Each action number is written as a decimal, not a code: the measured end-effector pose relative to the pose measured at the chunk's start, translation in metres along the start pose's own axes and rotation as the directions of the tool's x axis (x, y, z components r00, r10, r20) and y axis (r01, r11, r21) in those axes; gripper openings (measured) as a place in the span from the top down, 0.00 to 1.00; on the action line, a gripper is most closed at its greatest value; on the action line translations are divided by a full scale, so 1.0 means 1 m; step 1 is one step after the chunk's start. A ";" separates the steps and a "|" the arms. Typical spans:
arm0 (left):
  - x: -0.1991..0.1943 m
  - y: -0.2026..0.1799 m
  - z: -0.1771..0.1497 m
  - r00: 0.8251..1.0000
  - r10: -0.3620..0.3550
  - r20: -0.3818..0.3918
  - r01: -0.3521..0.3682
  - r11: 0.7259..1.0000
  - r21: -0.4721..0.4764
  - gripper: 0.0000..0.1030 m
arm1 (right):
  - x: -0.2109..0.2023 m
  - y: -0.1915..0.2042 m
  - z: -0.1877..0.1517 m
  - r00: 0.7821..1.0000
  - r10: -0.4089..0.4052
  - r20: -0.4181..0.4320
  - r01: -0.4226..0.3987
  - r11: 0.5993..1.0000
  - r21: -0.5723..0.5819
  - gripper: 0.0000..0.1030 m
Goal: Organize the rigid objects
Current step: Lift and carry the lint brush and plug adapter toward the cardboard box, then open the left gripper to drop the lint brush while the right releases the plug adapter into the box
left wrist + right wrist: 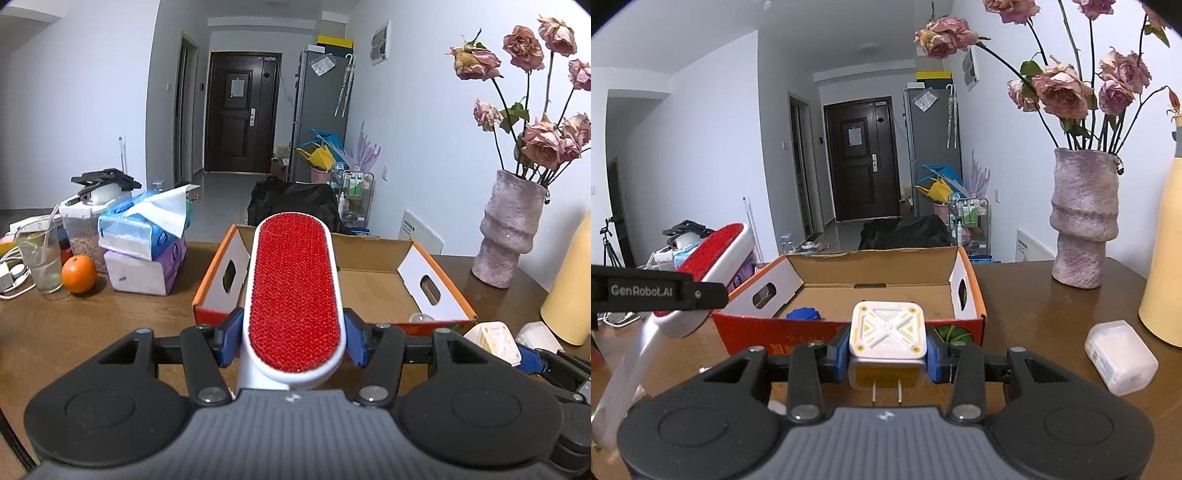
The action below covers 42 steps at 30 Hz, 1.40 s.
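My left gripper (293,341) is shut on a white lint brush with a red pad (293,280), held just before the near rim of an open cardboard box (373,291). The brush also shows at the left of the right wrist view (713,258). My right gripper (888,356) is shut on a white and yellow plug charger (886,328), its two prongs pointing back at the camera, in front of the box (879,295). The charger shows in the left wrist view (493,339) too. A blue object (803,314) and a clear round object (421,317) lie inside the box.
A pink vase with dried roses (1082,218) and a yellow bottle (1163,251) stand at the right. A white plastic container (1121,356) lies near them. Tissue packs (146,240), an orange (78,274), a glass (40,258) and a jar stand at the left on the brown table (110,325).
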<state>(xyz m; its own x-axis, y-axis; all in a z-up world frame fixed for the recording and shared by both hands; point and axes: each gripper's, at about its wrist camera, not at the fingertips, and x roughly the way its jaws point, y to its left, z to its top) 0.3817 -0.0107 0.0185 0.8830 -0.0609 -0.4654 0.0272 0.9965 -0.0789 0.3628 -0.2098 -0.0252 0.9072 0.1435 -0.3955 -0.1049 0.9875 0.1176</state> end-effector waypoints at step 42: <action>0.169 0.021 0.058 0.995 0.065 -0.075 -0.060 0.996 0.071 0.45 | 0.156 0.004 0.061 0.995 -0.045 -0.090 0.039 0.997 -0.062 0.63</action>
<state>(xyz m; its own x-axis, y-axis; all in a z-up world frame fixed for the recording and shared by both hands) 0.5585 0.0033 -0.0102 0.8455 0.0001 -0.5339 0.0073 0.9999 0.0117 0.5284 -0.1870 -0.0313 0.8709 0.1043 -0.4803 -0.0942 0.9945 0.0451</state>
